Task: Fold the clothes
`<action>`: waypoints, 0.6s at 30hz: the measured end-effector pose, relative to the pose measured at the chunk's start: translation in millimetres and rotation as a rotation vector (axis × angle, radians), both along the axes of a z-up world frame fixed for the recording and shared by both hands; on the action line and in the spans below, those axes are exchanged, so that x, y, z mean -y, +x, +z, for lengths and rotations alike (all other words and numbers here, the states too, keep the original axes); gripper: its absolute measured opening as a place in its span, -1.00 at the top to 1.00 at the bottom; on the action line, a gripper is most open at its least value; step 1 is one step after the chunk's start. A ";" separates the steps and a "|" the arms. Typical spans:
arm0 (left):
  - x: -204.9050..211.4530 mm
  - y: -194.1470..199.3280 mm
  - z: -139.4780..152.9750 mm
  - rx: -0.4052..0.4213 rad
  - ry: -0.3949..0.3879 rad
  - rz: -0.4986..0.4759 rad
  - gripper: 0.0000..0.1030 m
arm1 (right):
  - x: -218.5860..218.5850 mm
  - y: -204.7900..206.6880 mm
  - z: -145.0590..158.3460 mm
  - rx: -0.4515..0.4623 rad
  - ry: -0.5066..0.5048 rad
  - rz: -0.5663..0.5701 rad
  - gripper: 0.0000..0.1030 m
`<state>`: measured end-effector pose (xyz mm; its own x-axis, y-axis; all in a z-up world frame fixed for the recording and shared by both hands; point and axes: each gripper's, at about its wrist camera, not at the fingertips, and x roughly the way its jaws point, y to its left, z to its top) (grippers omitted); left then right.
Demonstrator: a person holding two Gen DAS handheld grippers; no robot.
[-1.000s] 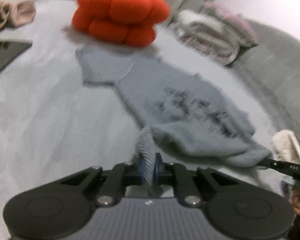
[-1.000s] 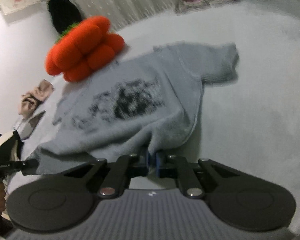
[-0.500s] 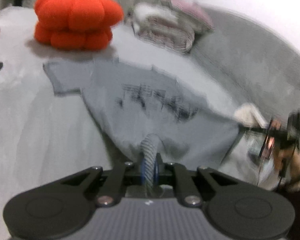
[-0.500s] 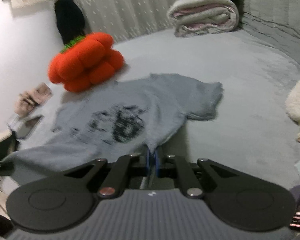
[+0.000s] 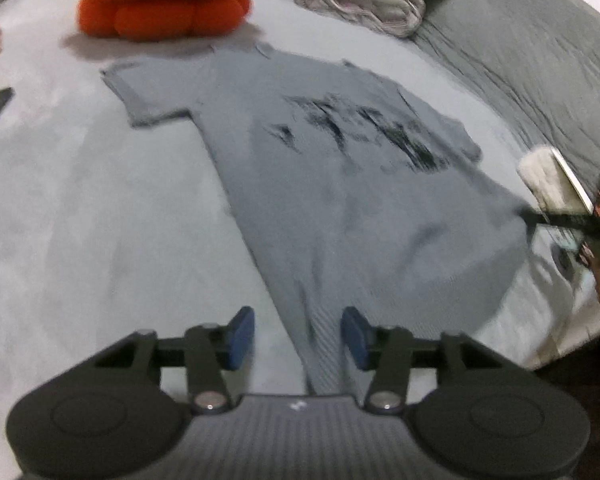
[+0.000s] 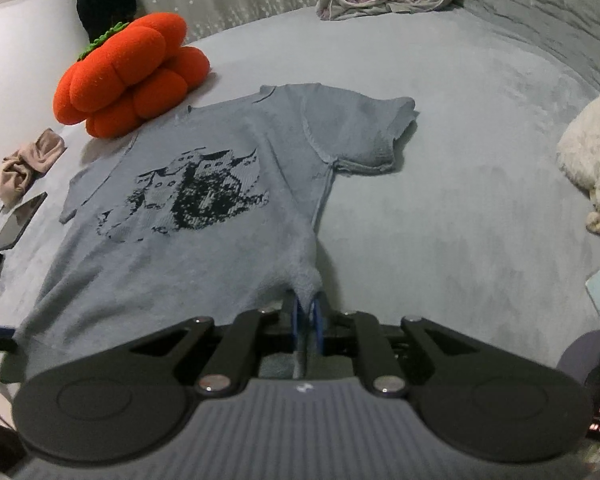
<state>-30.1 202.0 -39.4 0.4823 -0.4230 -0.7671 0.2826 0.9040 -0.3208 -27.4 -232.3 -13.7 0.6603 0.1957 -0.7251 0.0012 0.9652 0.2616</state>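
left gripper [image 5: 298, 334] jaws spread apart over the ribbed hem, right gripper [image 6: 306, 314] clamped on the other hem corner of the grey knit t-shirt with black print [image 6: 204, 216], spread flat on the grey bed [image 6: 460, 200], orange pumpkin plush cushion [image 6: 130, 74] beyond

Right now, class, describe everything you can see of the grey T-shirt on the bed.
The grey T-shirt is a short-sleeved knit with a ribbed hem and a black pixelated print on its chest. It lies spread face up and nearly flat on the grey bed cover, its collar towards the orange pumpkin cushion. The right gripper is shut on one hem corner, lifting it into a small peak. The left gripper stands open, the other hem corner lying loose between its pads.
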 end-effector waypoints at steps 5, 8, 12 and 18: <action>-9.2 30.0 -17.7 -0.034 -0.061 0.139 0.11 | -2.9 -4.9 3.8 -0.038 0.012 0.007 0.21; -4.8 40.7 -25.2 -0.011 -0.077 0.189 0.20 | -9.7 -11.3 8.4 -0.041 -0.008 0.032 0.21; 6.1 49.9 -28.0 0.039 -0.059 0.214 0.25 | -17.4 -21.7 6.5 -0.051 -0.018 0.047 0.21; 15.7 59.3 -32.6 0.075 -0.058 0.274 0.46 | -30.1 -35.9 -22.7 -0.106 -0.003 0.031 0.21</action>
